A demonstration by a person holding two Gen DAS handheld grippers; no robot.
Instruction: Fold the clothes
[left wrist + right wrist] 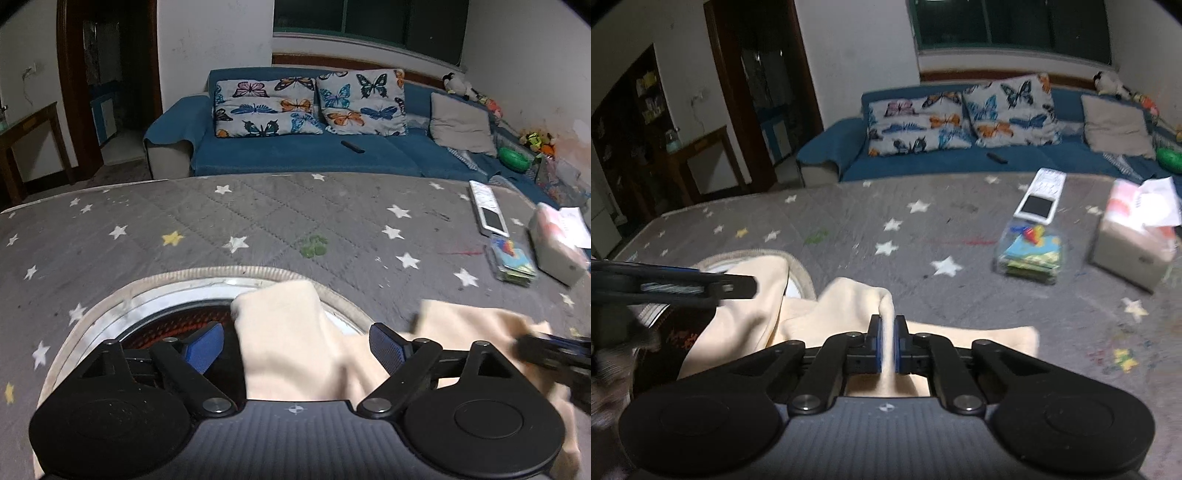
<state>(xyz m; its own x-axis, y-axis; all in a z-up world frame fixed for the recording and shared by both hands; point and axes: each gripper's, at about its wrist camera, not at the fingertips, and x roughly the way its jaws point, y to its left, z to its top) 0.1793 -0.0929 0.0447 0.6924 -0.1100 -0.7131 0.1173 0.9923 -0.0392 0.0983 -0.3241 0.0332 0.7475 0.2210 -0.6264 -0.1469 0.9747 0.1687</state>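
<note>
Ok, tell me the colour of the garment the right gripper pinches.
Pale cream garment, plain, clearest in the right wrist view.

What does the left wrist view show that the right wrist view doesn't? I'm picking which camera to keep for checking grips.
Only the left wrist view shows the left gripper open, its blue pads either side of the cream cloth, above a round opening in the table cover.

Only the right wrist view shows the right gripper shut on a fold of the cloth, plus a dark cabinet at the left.

Both show the grey star-patterned cover, the blue sofa, the white remote and the tissue box.
</note>
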